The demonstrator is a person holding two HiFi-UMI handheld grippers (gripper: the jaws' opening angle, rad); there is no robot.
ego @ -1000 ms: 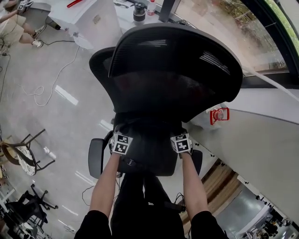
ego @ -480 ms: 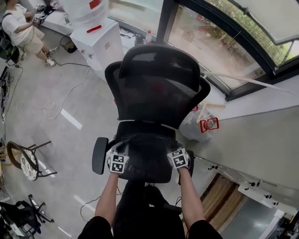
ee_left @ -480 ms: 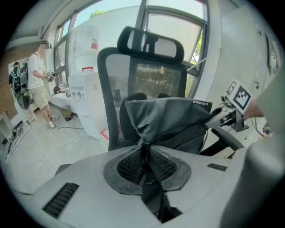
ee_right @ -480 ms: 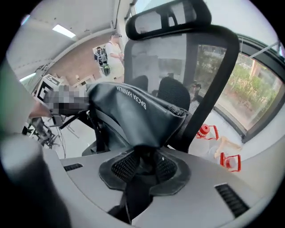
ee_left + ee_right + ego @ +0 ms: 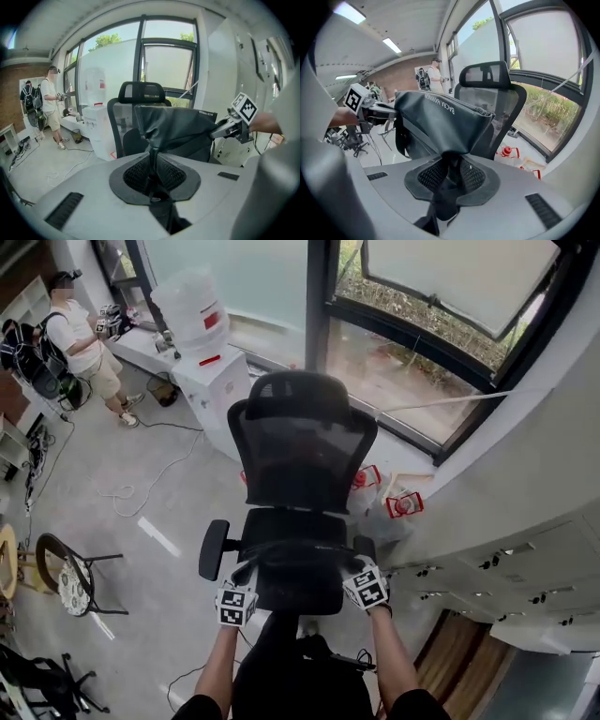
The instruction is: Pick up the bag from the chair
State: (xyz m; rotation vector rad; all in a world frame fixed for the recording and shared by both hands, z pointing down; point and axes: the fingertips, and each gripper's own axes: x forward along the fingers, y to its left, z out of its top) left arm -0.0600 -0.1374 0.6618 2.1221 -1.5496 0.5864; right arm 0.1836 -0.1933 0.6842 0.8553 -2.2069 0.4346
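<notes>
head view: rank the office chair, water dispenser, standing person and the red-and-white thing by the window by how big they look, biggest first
1. office chair
2. water dispenser
3. person: nearly matches the dispenser, so this order is unsure
4. red-and-white thing: clearly smallest

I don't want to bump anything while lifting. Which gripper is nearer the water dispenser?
Left. The left gripper grips the bag on the side toward the water dispenser, which stands ahead-left; the right gripper holds the bag's other end, farther away.
</notes>
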